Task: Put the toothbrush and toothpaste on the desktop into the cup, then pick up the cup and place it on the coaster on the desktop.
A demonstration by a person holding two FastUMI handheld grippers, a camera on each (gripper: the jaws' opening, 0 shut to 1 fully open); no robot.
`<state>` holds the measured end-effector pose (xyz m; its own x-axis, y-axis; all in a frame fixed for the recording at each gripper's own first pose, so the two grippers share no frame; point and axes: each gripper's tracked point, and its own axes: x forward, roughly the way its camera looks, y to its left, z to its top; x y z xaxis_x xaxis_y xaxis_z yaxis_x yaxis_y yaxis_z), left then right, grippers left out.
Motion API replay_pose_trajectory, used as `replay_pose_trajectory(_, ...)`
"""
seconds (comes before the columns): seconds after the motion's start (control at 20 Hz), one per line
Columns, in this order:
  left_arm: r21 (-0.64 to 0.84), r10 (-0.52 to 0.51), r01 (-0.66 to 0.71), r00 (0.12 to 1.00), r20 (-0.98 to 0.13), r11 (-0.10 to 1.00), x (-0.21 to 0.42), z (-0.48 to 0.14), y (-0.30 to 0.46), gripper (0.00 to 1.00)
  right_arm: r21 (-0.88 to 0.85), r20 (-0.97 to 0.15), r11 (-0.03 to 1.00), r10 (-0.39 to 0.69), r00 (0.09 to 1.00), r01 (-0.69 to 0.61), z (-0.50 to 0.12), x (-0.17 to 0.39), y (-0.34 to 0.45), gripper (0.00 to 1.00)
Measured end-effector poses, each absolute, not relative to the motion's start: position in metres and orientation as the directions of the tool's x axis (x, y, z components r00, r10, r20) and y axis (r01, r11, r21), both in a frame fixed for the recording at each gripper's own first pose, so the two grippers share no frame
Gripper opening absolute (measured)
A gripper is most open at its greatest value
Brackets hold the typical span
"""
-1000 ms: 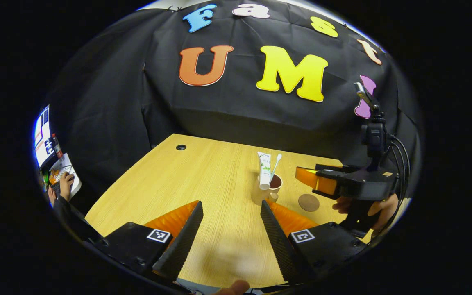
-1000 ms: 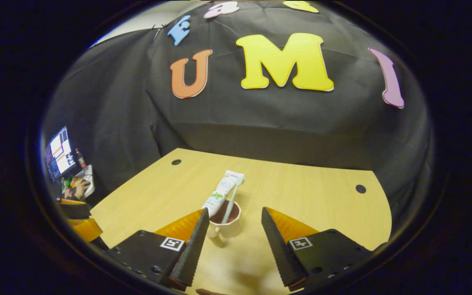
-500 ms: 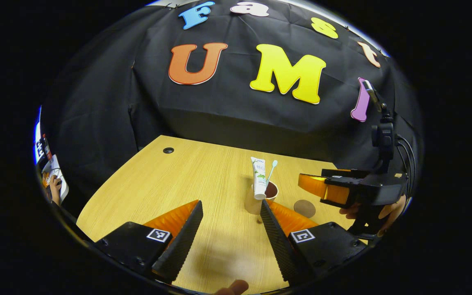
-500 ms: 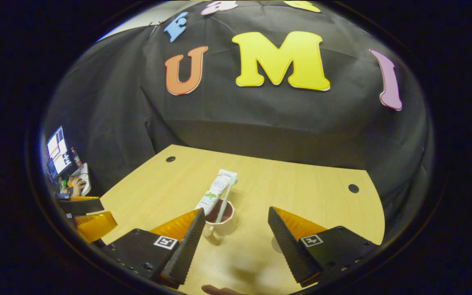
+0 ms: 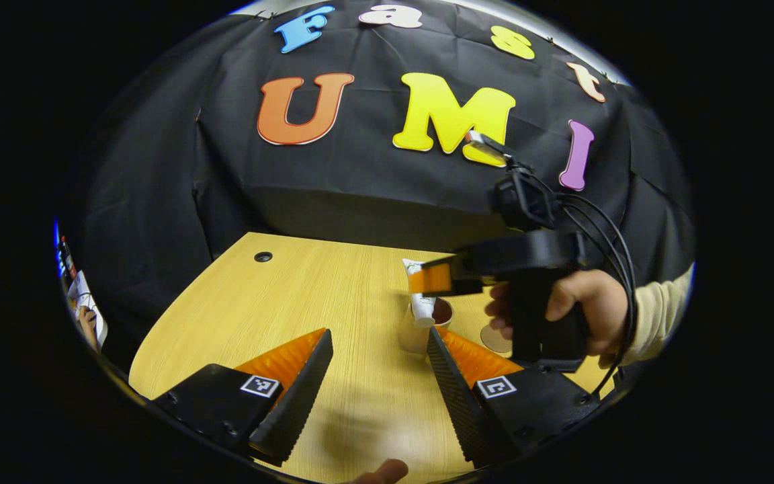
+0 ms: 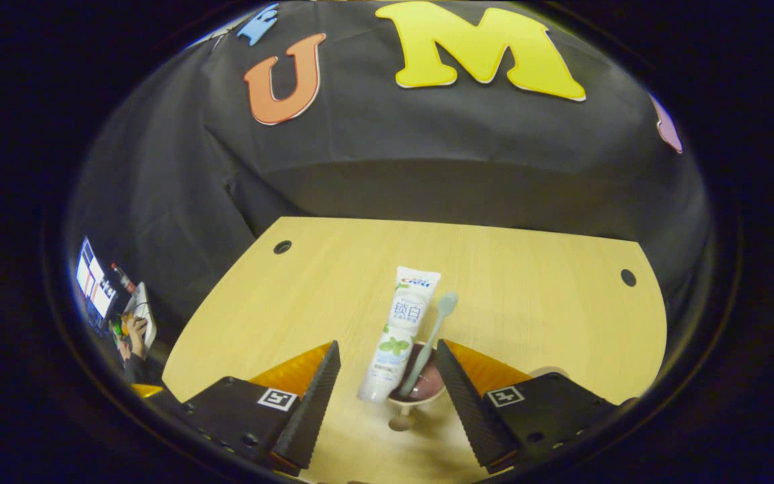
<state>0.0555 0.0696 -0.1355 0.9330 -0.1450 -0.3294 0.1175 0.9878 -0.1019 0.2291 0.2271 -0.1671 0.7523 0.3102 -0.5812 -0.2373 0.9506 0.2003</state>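
A pale cup (image 6: 418,398) stands on the wooden desktop (image 6: 528,296). A white toothpaste tube (image 6: 400,329) and a light toothbrush (image 6: 431,341) stand tilted in it. My right gripper (image 6: 388,346) is open, and the cup sits low between its fingers, closer to the right one. In the left gripper view the cup (image 5: 414,334) and tube (image 5: 421,306) are partly hidden by the right gripper (image 5: 435,279), which a hand (image 5: 582,306) holds above them. The round brown coaster (image 5: 492,339) lies just right of the cup. My left gripper (image 5: 379,334) hangs open over bare desk, short of the cup.
Black cloth walls close the desk's far and left sides. Cable holes (image 6: 282,247) (image 6: 627,277) mark the desk's far corners. A person's hand and a lit screen (image 6: 95,286) sit off the desk's left edge. Cables (image 5: 612,235) trail from the right gripper.
The right gripper has moved forward and down, so the cup now sits between its fingers. In the left gripper view it has swung across in front of the cup. The left gripper has barely moved.
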Motion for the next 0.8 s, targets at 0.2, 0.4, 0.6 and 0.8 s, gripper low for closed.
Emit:
replay_pose_trajectory(0.2, -0.143, -0.172, 0.132, 0.931, -0.322, 0.981, 0.056, -0.132, 0.073, 0.91, 0.193, -0.624, 0.968, 0.249, 0.741, -0.163, -0.176, 0.25, 0.237, 0.87)
replay_pose_trajectory(0.4, -0.161, -0.169, 0.122, 0.932, -0.322, 0.979, 0.058, -0.133, 0.08, 0.91, 0.178, -0.668, 0.98, 0.187, 0.721, -0.089, -0.187, 0.261, 0.241, 0.83)
replay_pose_trajectory(0.6, -0.18, -0.154, 0.097, 0.928, -0.338, 0.979, 0.058, -0.139, 0.091, 0.91, 0.129, -0.7, 0.99, 0.136, 0.701, -0.063, -0.196, 0.267, 0.239, 0.73)
replay_pose_trajectory(0.8, -0.205, -0.135, 0.061, 0.919, -0.37, 0.977, 0.057, -0.155, 0.097, 0.91, 0.098, -0.697, 0.994, 0.108, 0.709, -0.055, -0.199, 0.274, 0.234, 0.41)
